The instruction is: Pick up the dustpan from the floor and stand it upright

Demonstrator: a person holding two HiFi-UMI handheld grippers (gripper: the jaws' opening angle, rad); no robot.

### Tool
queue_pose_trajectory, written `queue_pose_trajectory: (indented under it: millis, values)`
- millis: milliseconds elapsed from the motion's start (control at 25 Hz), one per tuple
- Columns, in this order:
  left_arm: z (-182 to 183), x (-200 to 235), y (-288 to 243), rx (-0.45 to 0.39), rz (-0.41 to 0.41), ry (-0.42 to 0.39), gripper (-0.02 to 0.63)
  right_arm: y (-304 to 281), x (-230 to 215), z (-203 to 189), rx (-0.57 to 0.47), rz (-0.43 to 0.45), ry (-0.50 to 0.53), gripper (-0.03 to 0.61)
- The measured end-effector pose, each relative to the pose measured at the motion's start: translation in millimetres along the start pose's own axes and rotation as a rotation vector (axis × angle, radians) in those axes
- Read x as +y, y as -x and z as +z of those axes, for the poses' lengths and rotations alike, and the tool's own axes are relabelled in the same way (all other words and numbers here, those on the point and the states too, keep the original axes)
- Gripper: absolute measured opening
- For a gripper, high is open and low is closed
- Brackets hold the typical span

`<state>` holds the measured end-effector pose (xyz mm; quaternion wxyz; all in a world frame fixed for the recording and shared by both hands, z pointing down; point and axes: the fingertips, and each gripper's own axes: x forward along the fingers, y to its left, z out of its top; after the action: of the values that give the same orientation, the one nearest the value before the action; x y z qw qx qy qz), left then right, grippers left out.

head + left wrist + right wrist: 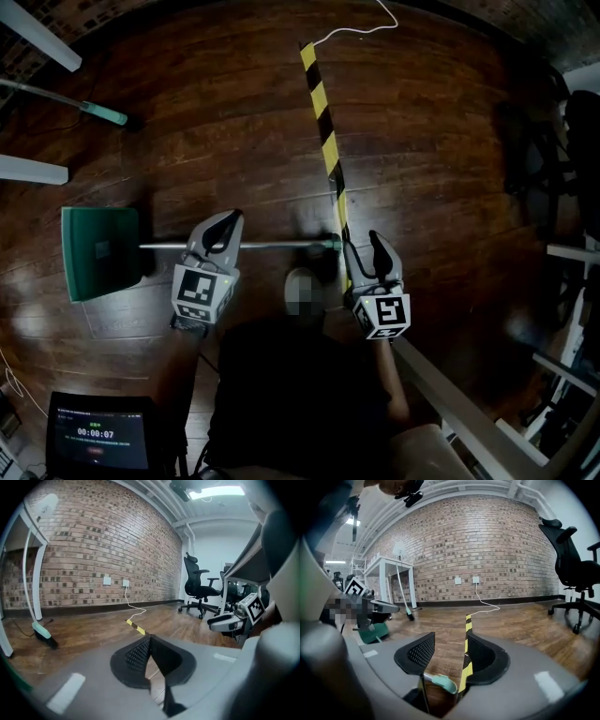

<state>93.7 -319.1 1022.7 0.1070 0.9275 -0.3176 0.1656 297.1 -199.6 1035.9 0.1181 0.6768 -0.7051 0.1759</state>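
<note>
A green dustpan [98, 251] lies flat on the wooden floor at the left. Its thin metal handle [281, 246] runs right to a green end cap [330, 245]. My left gripper [228, 221] hovers over the middle of the handle; in the left gripper view its fingertips meet [150, 641] with nothing between them. My right gripper [367, 251] is just right of the end cap. Its jaws stand open [451, 653], and the green cap [444, 684] shows low down between them, not gripped. The pan [375, 632] appears at the left in the right gripper view.
A yellow-black tape strip [323, 112] runs up the floor, with a white cable [361, 28] beyond it. A green-headed broom [103, 112] and white table legs [37, 169] stand at the left. A black office chair [199, 585] is farther off. A timer screen [98, 441] sits at the lower left.
</note>
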Motion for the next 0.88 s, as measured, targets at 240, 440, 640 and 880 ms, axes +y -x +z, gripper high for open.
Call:
queue_pose_trajectory:
  millis: [240, 440, 640, 880]
  values:
    - [-59.6, -27.1, -39.0, -0.029, -0.040, -0.007, 0.002, -12.3, 9.1, -96.3, 0.085, 0.083, 0.200, 0.255]
    - [-62.1, -43.8, -46.5, -0.011, -0.070, -0.012, 0.002, -14.6, 9.3, -122.6, 0.165, 0.077, 0.262, 0.248]
    - [-68.1, -50.9, -50.8, -0.017, -0.101, -0.008, 0.002, -33.9, 13.4, -140.8, 0.212, 0.078, 0.330, 0.212]
    - [-80.7, -60.6, -48.6, -0.002, -0.135, -0.006, 0.003, -57.3, 9.8, -159.8, 0.258, 0.065, 0.386, 0.196]
